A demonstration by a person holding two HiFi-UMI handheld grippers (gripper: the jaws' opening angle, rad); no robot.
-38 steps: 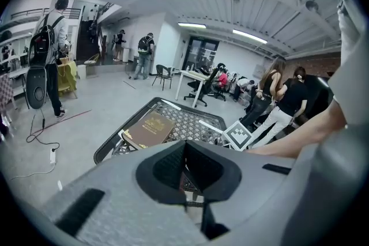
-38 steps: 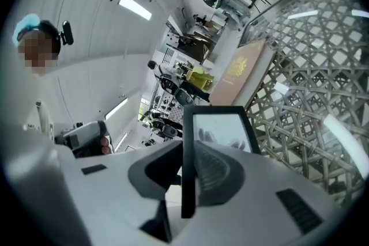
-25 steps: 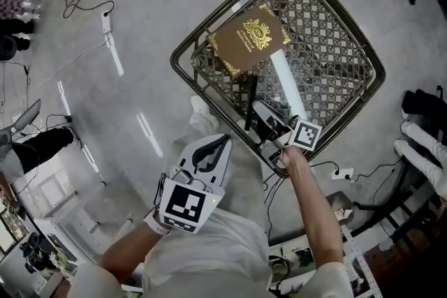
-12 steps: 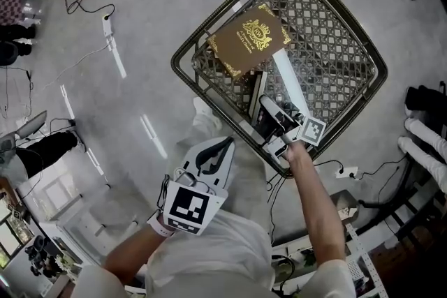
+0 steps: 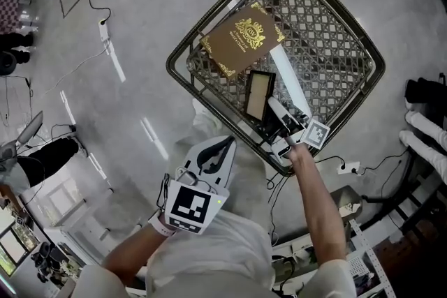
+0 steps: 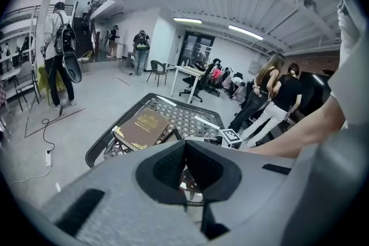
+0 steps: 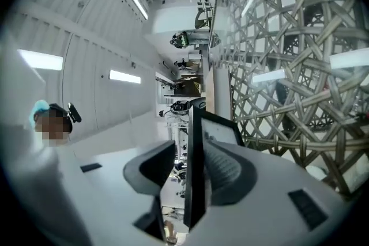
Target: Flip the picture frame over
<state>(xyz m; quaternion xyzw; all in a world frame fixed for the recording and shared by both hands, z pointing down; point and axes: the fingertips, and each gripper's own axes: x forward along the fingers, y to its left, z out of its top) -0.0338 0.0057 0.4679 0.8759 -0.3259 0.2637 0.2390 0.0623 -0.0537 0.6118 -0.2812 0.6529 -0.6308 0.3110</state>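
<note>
The black picture frame [image 5: 258,95] leans on the glass-topped lattice table [image 5: 183,80], its beige face turned up, just below a brown book with gold ornament [image 5: 241,38]. My right gripper [image 5: 272,107] is at the frame's lower edge. In the right gripper view the frame [image 7: 196,193] stands edge-on between the jaws of that gripper [image 7: 193,152]. They have just been opening; one pad lies against the frame and the other stands clear of it. My left gripper [image 5: 224,143] hangs close to my body, off the table, shut and empty; it [image 6: 185,144] points toward the book [image 6: 144,124].
The table's dark rim [image 6: 98,150] runs around the lattice top. Cables and a power strip [image 5: 347,169] lie on the floor. A person's white-trousered legs [image 5: 426,132] are at the right. Several people and chairs stand farther back in the room.
The frame, edge-on a second ago, has tipped over and now shows its beige face. My right gripper moved further onto the table with it and its jaws widened. The left gripper stayed put.
</note>
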